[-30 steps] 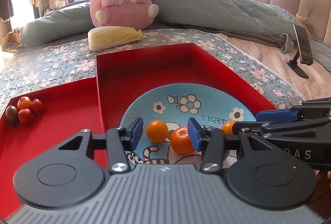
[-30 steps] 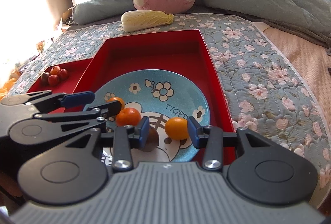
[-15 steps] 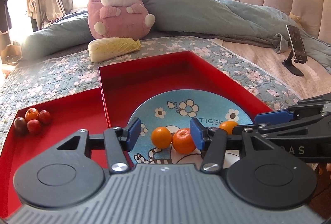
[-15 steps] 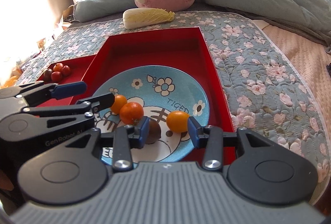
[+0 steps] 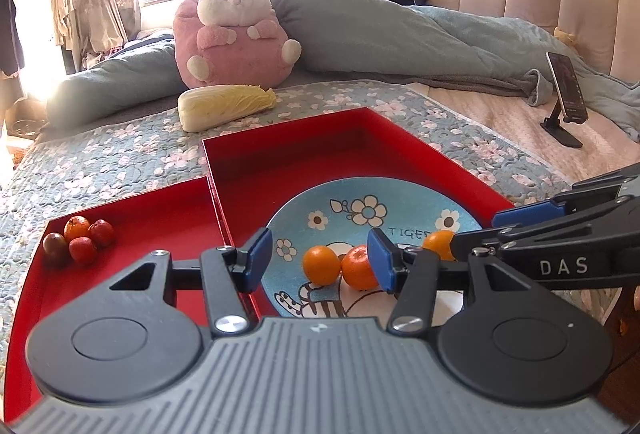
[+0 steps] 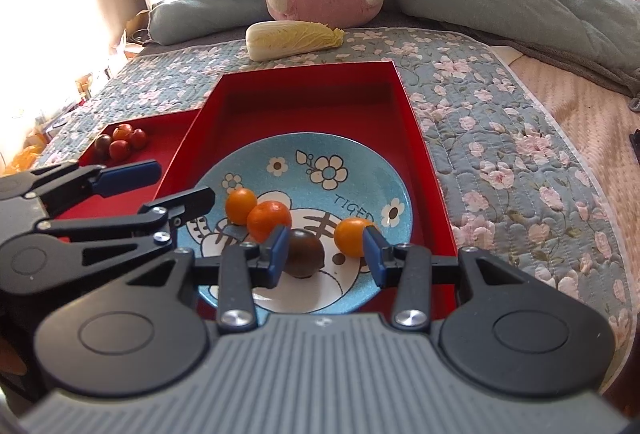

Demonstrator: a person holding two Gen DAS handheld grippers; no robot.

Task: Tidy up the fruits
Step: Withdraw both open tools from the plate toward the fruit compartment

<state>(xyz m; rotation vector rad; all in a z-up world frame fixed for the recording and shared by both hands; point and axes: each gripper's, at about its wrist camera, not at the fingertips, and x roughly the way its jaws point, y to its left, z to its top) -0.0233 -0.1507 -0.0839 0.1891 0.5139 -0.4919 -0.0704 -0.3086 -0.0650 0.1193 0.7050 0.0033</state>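
A blue tiger plate (image 6: 360, 169) (image 5: 400, 197) lies in the larger red tray (image 6: 416, 137) (image 5: 280, 169). On it sit two orange tangerines (image 6: 269, 220) (image 5: 321, 266) touching each other, a third orange fruit (image 6: 352, 236) (image 5: 438, 244) and a dark brown fruit (image 6: 306, 253). My left gripper (image 5: 320, 260) is open above the plate's near left, empty. My right gripper (image 6: 325, 250) is open above the plate's near edge, empty; the dark fruit and the orange one lie below it. A cluster of small red, orange and dark fruits (image 5: 78, 240) (image 6: 120, 143) sits in the left red tray (image 5: 152, 218).
Both trays rest on a floral quilt (image 6: 500, 137) on a bed. A napa cabbage (image 5: 226, 105) and a pink plush hamster (image 5: 236, 37) lie beyond the trays. A phone on a stand (image 5: 566, 101) is at the right, with a headboard behind.
Both grippers have pulled back and risen from the plate, so the fruits look smaller and farther. Both stayed open. The fruits have not moved.
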